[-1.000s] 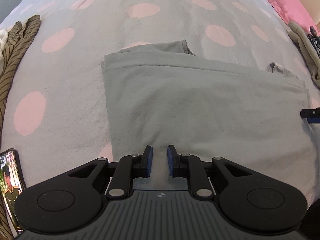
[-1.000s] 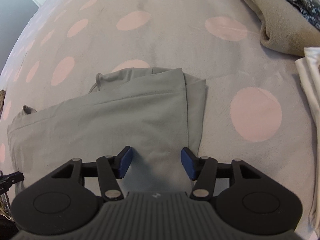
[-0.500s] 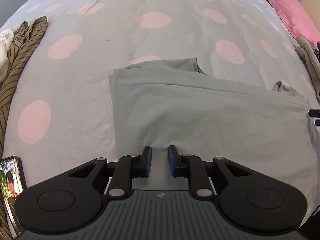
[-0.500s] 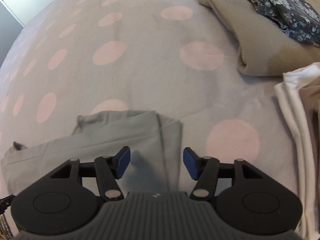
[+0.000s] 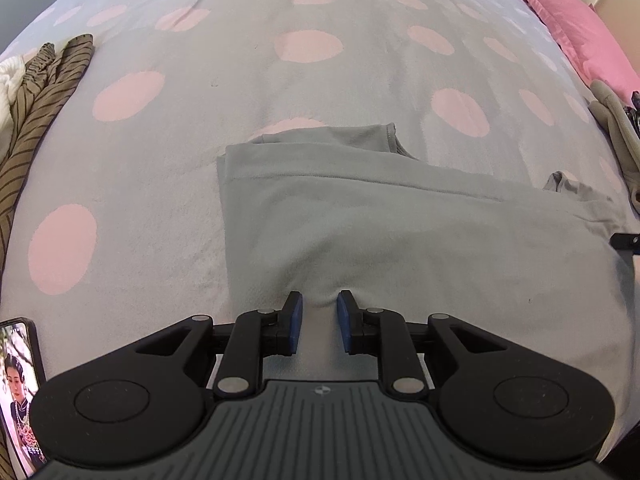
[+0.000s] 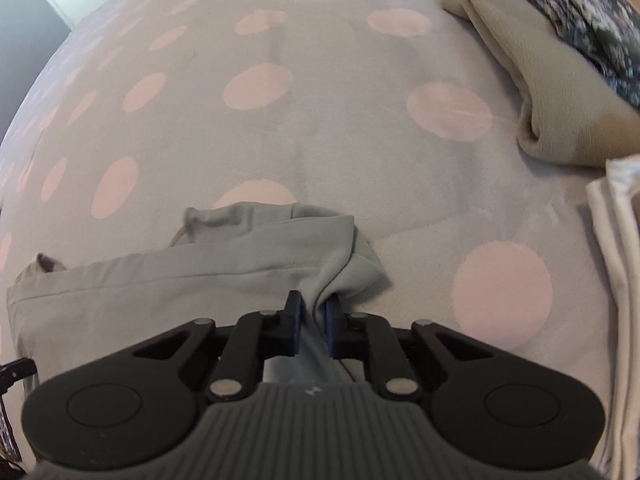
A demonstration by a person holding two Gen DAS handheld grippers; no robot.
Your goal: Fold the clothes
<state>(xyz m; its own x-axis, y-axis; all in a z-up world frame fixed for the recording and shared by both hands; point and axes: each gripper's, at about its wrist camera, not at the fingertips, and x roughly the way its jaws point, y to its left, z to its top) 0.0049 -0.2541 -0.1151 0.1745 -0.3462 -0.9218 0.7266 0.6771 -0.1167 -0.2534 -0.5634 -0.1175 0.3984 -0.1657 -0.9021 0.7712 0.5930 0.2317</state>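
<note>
Left wrist view: the left gripper is pinching the near edge of the grey garment, which is lying partly folded on the spotted bedspread. The right gripper is clamping bunched cloth at its right corner. Both edges probably need lifting together, level, to fold cleanly. Folded piles are sitting nearby, a phone at left.

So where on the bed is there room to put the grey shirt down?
Bare spotted blanket lies beyond the grey shirt, between the striped clothes and the pink pillow. Right edge is crowded: beige folded pile, white folded cloth.
</note>
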